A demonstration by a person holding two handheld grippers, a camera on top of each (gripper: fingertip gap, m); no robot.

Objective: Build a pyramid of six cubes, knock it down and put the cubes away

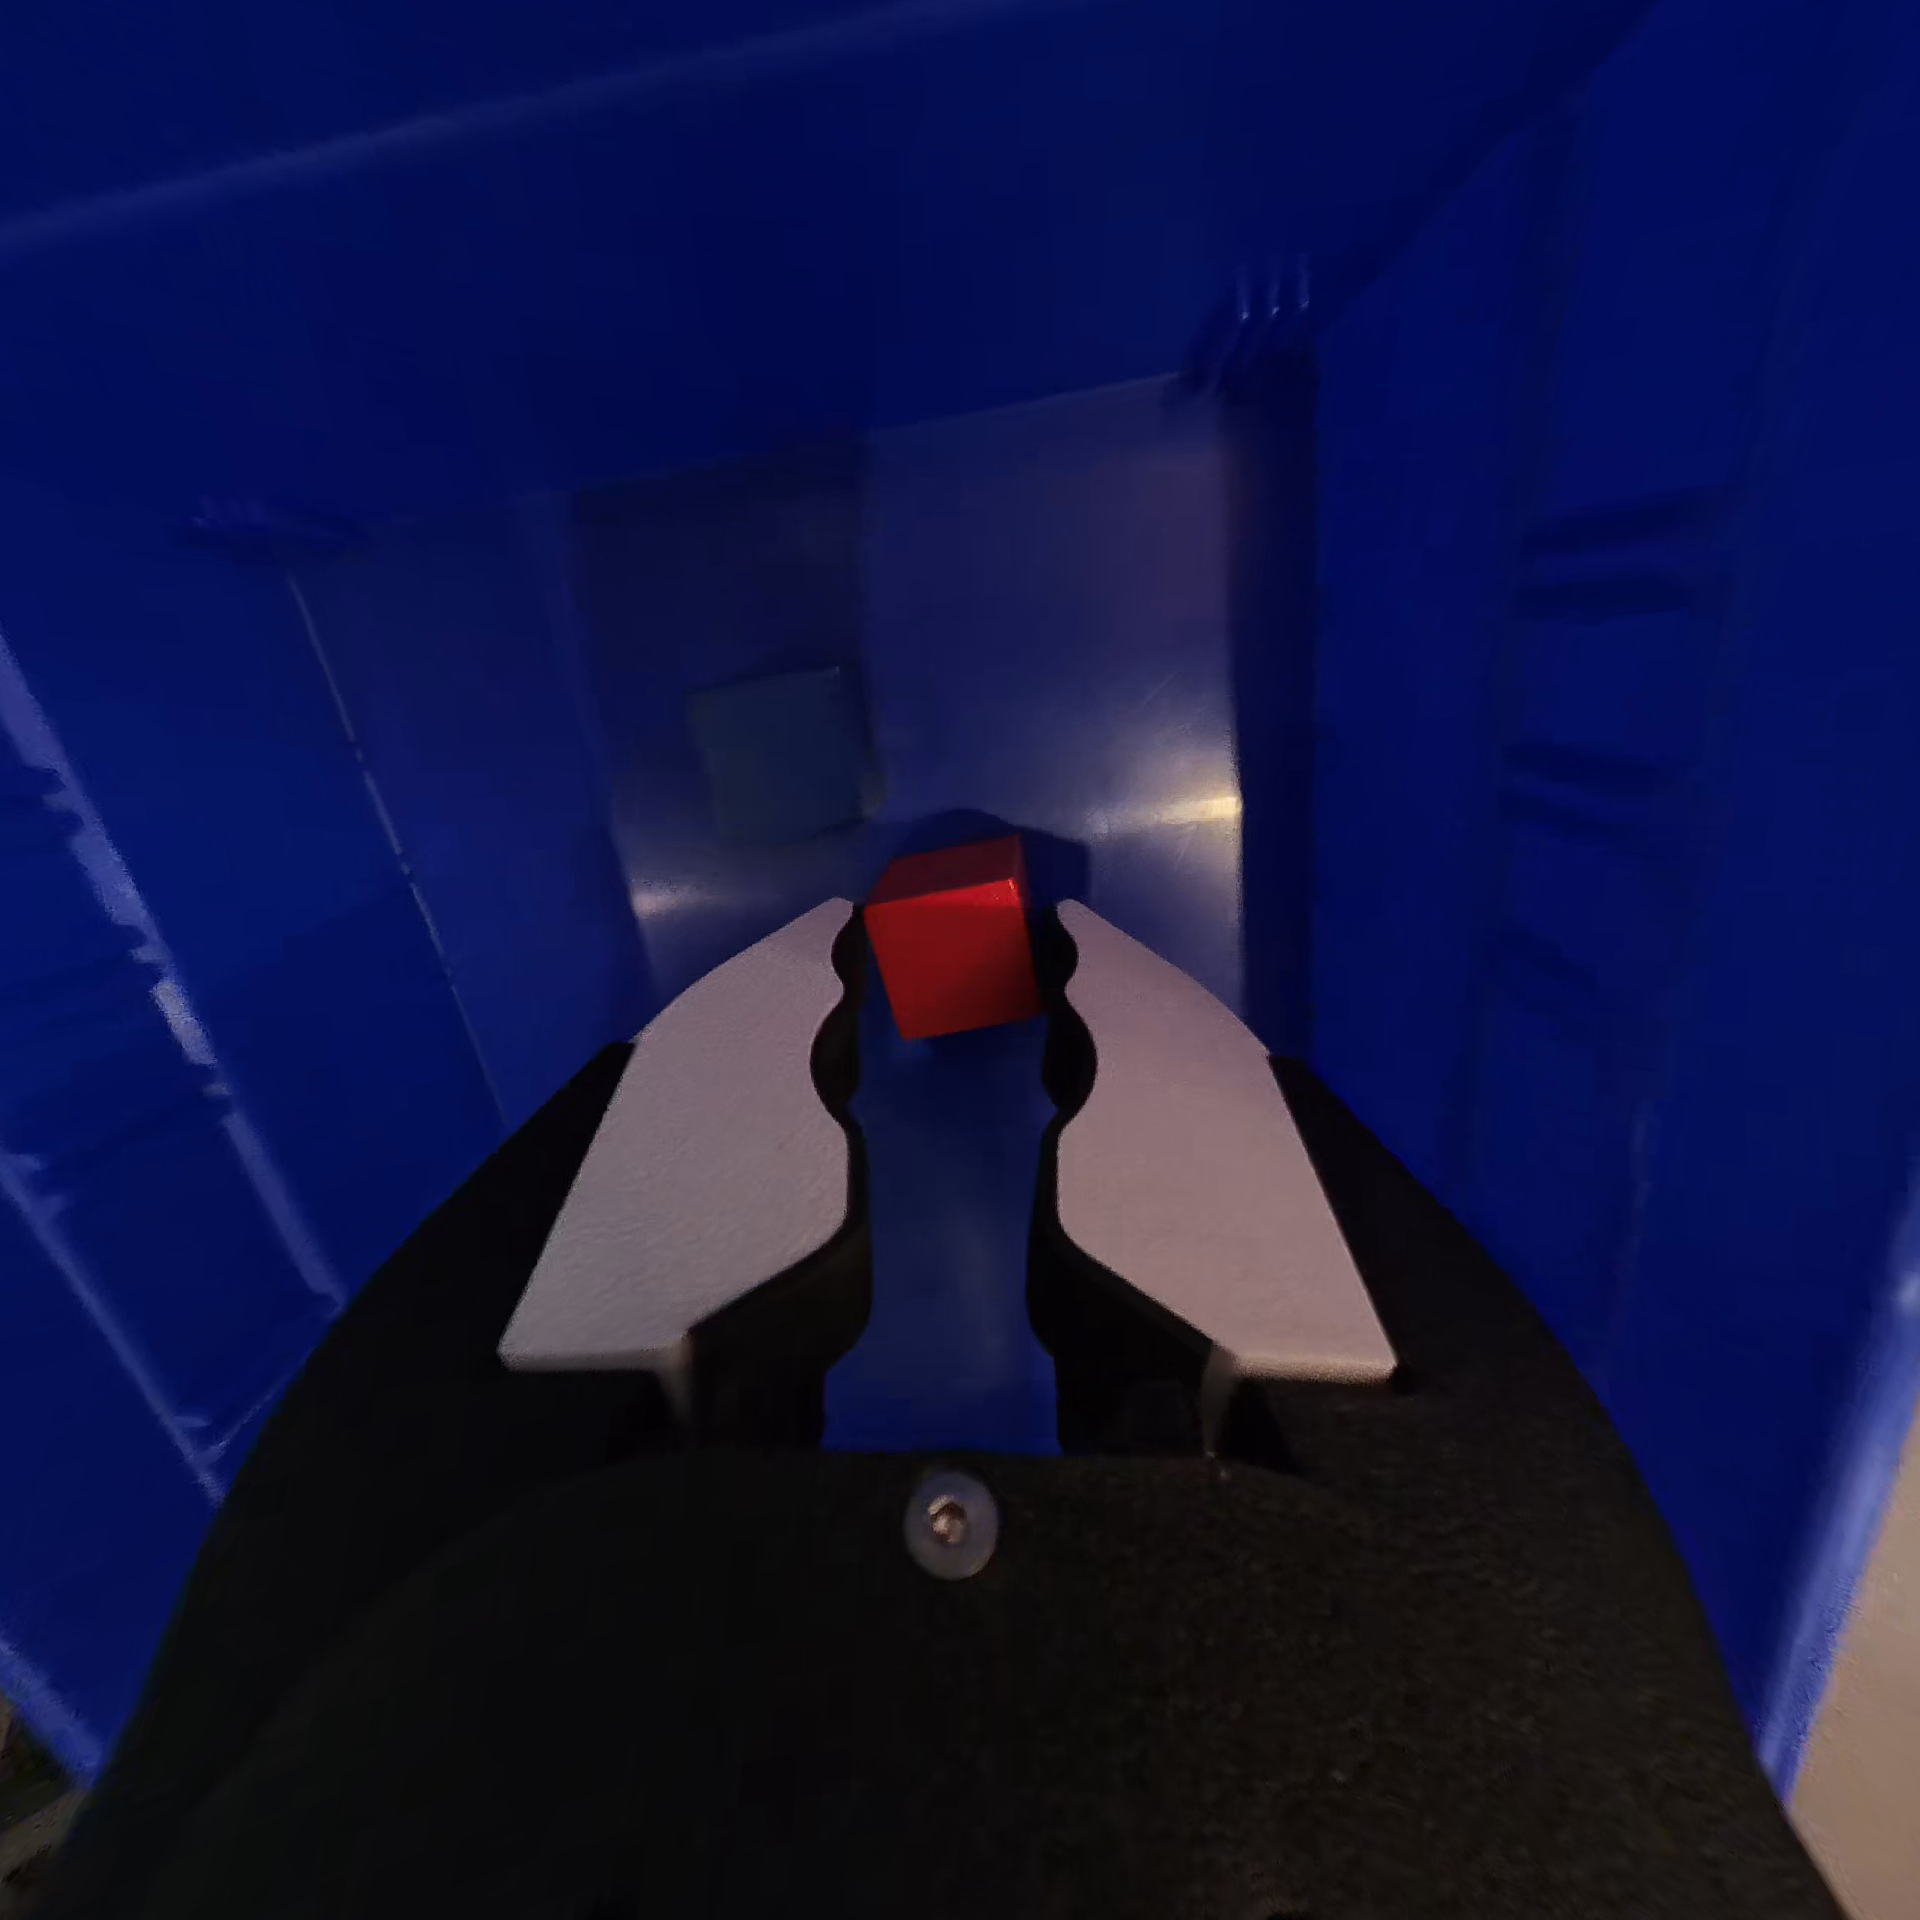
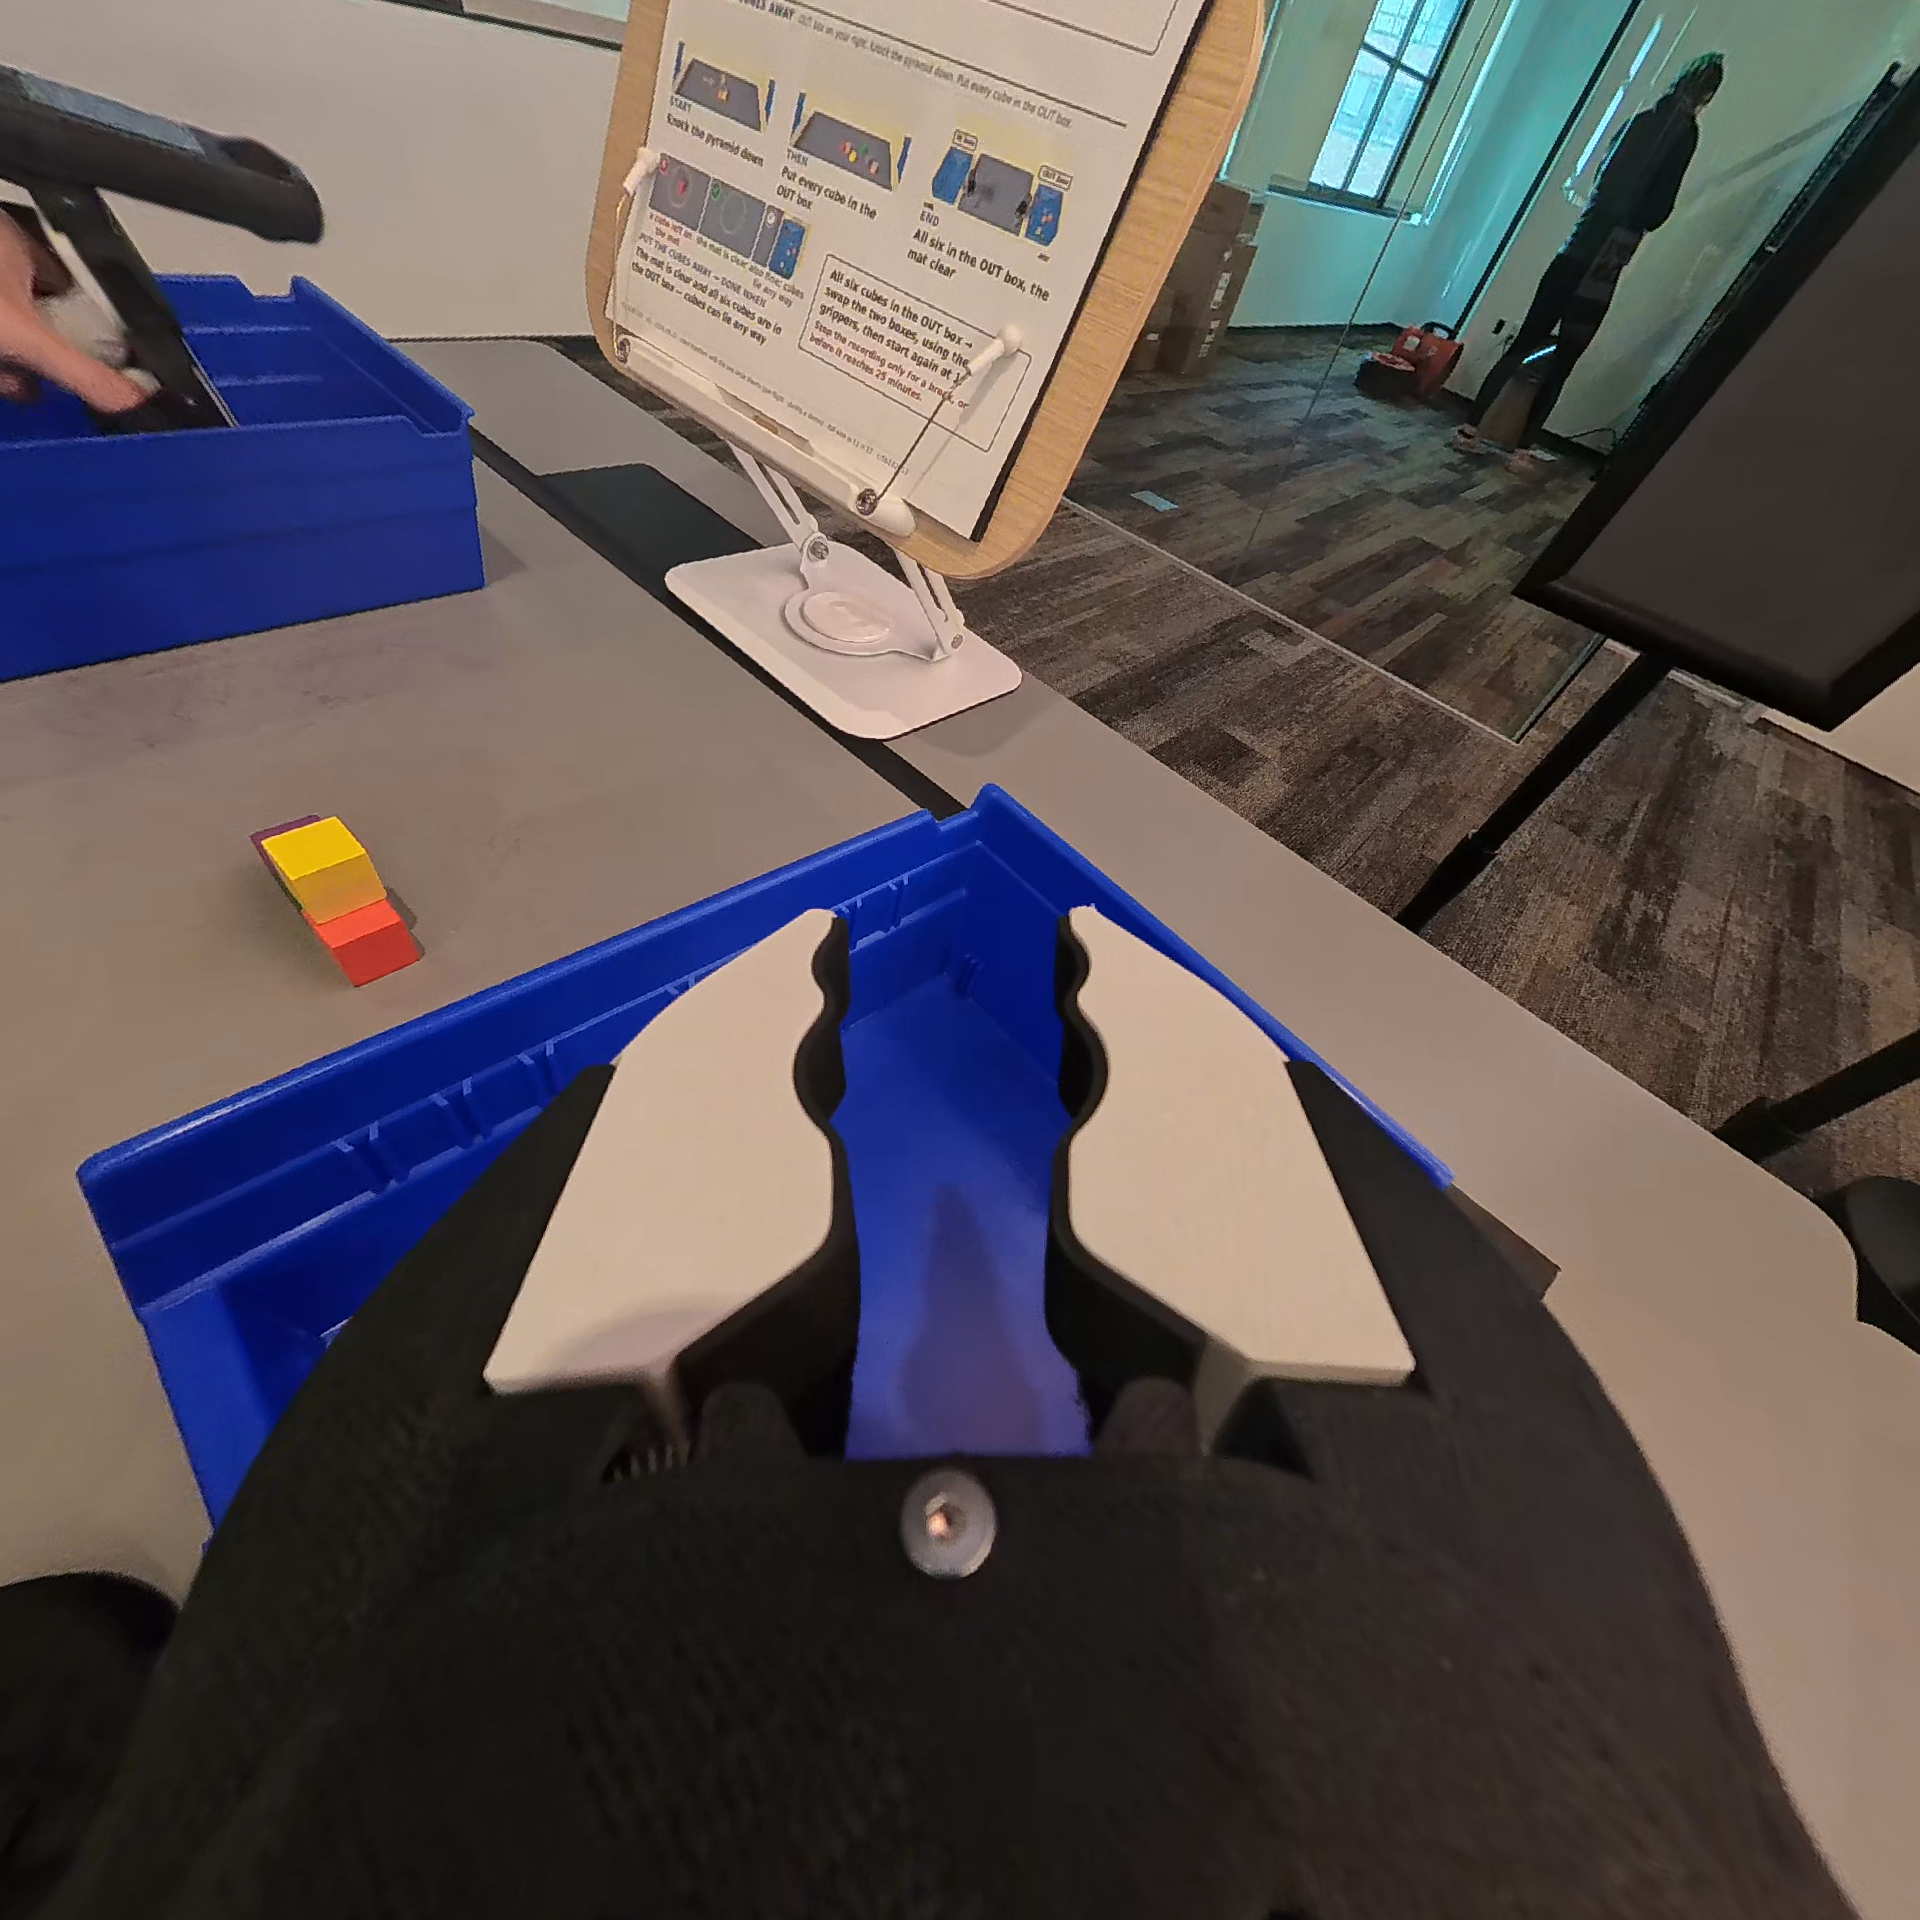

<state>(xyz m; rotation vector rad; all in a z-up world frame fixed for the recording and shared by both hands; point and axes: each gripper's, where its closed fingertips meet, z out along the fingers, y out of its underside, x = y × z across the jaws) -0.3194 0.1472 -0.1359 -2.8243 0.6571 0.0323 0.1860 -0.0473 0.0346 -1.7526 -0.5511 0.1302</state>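
Left wrist view: left gripper deep inside a blue bin, fingers clamped on a red cube at frame centre; a teal cube lies on the bin floor just above-left of it

Right wrist view: right gripper over a 2nd bin, fingers apart, nothing between them. Cube stack (yellow on orange/red, purple behind) on the table mid-left. Instruction stand top centre
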